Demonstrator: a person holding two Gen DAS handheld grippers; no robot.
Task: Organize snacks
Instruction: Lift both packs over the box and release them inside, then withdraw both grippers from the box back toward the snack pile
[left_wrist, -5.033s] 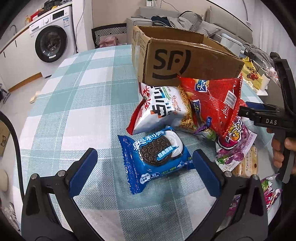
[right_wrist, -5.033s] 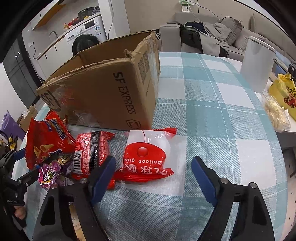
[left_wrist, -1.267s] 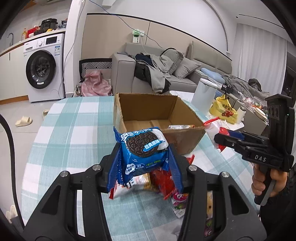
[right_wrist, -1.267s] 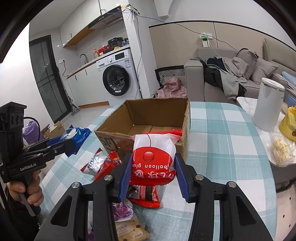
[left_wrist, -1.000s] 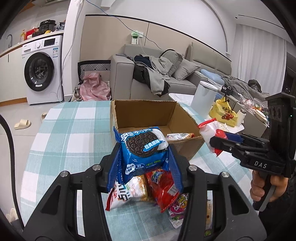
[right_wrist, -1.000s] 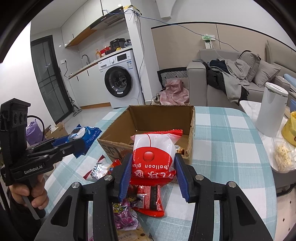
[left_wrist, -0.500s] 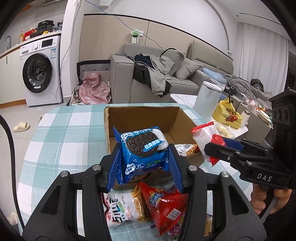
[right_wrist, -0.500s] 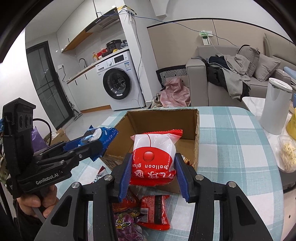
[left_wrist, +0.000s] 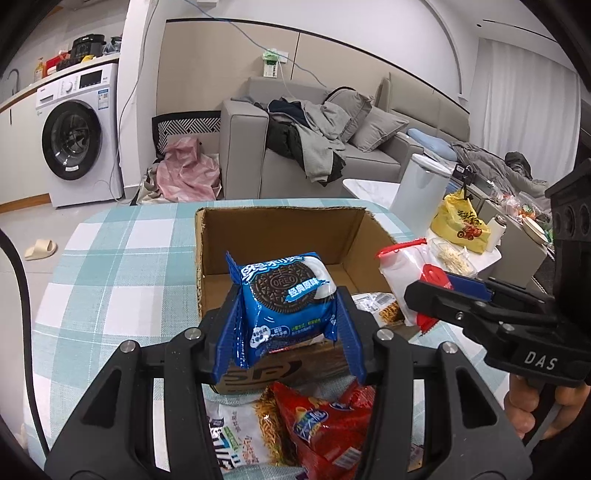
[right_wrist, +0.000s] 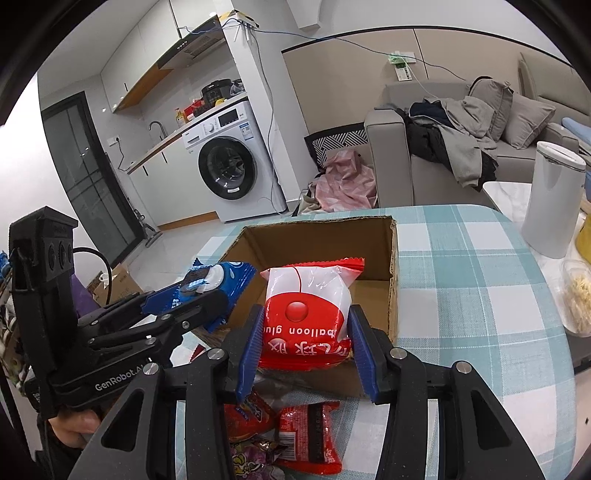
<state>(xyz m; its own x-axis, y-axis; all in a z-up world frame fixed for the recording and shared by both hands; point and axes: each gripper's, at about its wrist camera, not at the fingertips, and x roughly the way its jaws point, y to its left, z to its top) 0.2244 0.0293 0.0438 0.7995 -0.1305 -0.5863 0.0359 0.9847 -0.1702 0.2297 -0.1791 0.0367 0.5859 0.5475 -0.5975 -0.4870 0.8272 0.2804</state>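
My left gripper is shut on a blue Oreo pack and holds it above the near wall of the open cardboard box. My right gripper is shut on a red and white balloon-glue snack bag, held above the box's near edge. The right gripper with its bag also shows in the left wrist view. The left gripper with the Oreo pack shows in the right wrist view. A snack packet lies inside the box.
Loose snacks lie on the checked tablecloth in front of the box: a red chip bag, a noodle snack bag, a red packet and a purple one. A white canister stands on a side table to the right.
Both grippers have moved forward with their packs, so the box is closer and lower in view. The two grippers are now closer to each other over the box's near edge.
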